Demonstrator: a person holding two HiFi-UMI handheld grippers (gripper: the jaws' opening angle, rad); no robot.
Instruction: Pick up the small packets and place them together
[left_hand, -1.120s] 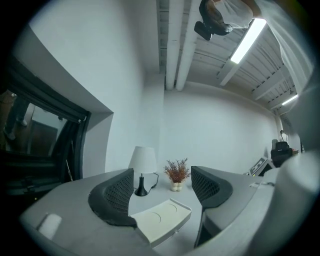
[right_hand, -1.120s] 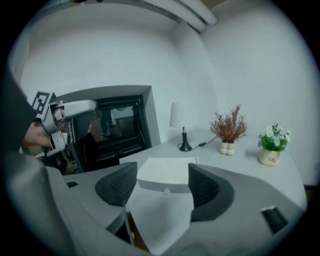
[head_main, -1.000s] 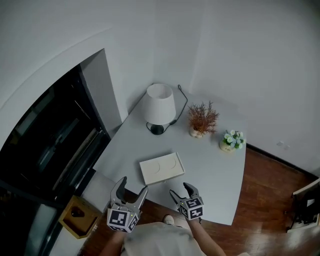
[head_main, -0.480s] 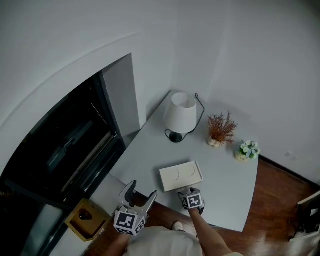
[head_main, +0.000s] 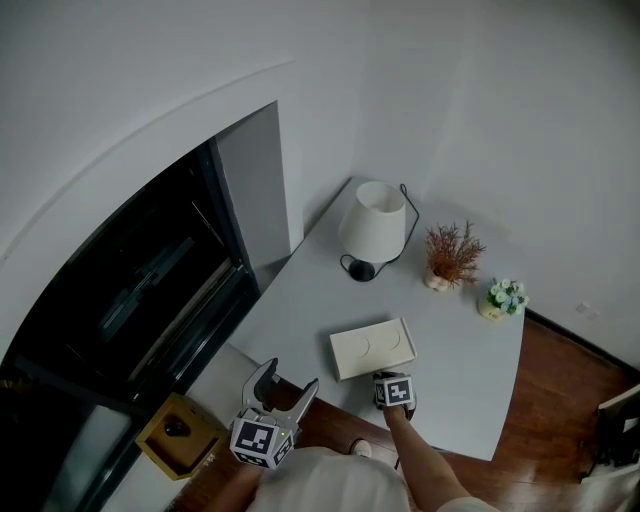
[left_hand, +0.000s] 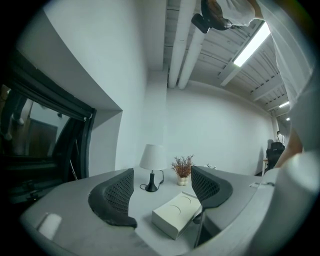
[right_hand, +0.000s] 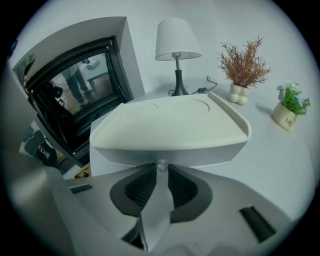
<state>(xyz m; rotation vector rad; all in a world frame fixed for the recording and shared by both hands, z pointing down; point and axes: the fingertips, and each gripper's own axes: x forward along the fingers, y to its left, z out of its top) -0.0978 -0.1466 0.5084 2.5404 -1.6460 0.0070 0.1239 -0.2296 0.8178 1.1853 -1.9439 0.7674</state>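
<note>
though the task speaks of small packets, none shows in any view; the only likely holder is the flat white box (head_main: 372, 347) on the table (head_main: 460, 390), so i judge the step in hand is opening it or drawing it nearer.

the right gripper (head_main: 392, 377) is hard up against the box's near long side. in the right gripper view its jaws stand narrow, almost together, with a thin pale strip (right_hand: 156, 200) pinched between them. the strip runs forward from the right gripper (right_hand: 161, 171) to a small clear bead at the box's front wall, and it looks like a pull tab, though i cannot be sure. the box (right_hand: 170, 125) fills the view straight ahead of these jaws, its long axis lying across them, left to right.

the left gripper (head_main: 290, 376) hangs off the table's near edge, well apart from the box, which lies ahead of it and to its right. its jaws are spread wide with nothing in them; in the left gripper view the box (left_hand: 176, 215) shows in the gap of the left gripper (left_hand: 162, 190) but sits well beyond the tips.

so the right hand is the nearer one. any pull would run straight back along its jaws, square to the box's long side. beyond the box stand a lamp (head_main: 375, 225), a dried plant (head_main: 452, 255) and a small flower pot (head_main: 503, 298), all clear of that path.
</note>
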